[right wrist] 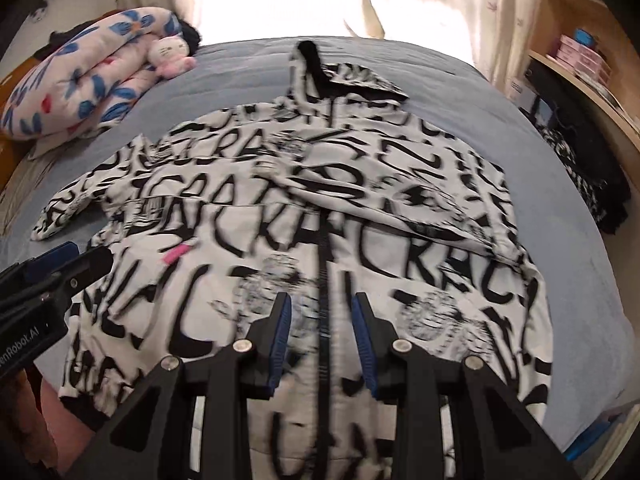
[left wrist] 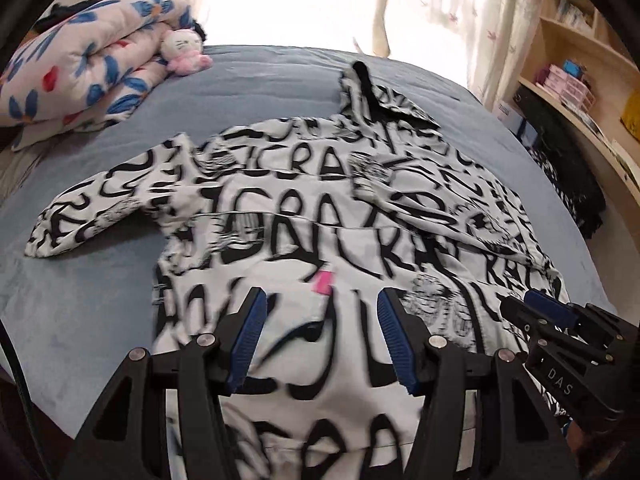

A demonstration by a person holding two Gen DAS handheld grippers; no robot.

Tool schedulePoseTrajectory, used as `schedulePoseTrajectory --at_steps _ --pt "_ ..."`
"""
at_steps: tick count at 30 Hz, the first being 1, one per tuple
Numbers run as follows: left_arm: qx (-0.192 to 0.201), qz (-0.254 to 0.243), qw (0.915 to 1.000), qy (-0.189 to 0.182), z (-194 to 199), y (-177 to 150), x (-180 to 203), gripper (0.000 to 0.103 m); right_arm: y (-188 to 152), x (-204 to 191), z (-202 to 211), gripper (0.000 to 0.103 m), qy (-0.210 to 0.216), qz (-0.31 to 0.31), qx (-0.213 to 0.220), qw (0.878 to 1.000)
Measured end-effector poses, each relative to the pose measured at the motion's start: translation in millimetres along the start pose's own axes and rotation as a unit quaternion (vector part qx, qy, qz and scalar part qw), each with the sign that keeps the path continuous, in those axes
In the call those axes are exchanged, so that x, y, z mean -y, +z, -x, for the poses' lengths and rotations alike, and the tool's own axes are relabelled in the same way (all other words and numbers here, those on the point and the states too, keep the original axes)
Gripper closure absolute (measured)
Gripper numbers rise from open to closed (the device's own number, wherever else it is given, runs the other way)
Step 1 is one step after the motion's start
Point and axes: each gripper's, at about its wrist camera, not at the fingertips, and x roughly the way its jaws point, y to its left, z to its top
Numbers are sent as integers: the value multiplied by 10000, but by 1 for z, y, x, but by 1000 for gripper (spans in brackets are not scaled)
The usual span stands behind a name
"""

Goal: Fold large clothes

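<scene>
While the black-and-white lettered jacket (left wrist: 320, 208) lies spread across the blue bed (left wrist: 100, 300), the left gripper (left wrist: 320, 312) and right gripper (right wrist: 322, 316) hover above its hem, both spread apart and empty.

Smooth cloth jacket (left wrist: 304, 216), matt bedspread (left wrist: 100, 320)

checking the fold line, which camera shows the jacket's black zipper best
The right wrist view: the zipper runs down the jacket centre and between the open right claw. In the left wrist view the zipper is not clearly visible; the jacket shows mostly print and a pink tag.
</scene>
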Motion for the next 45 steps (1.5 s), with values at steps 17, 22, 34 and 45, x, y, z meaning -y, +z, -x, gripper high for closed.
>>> schedulePoseTrajectory --at_steps 17,22,34,45 --pt "84 2160 9759 295 -25 3 -264 47 53 -147 -50 72 790 575 110 9952" --pt "-35 2993 9540 197 -55 -5 -351 47 66 -183 -70 72 927 735 123 9929" --pt "320 4084 9115 -368 -104 -6 -440 64 71 -223 -122 72 999 894 -258 9906" --pt "1295 2676 9545 231 -40 71 -343 99 64 -169 -118 72 950 343 -287 9945"
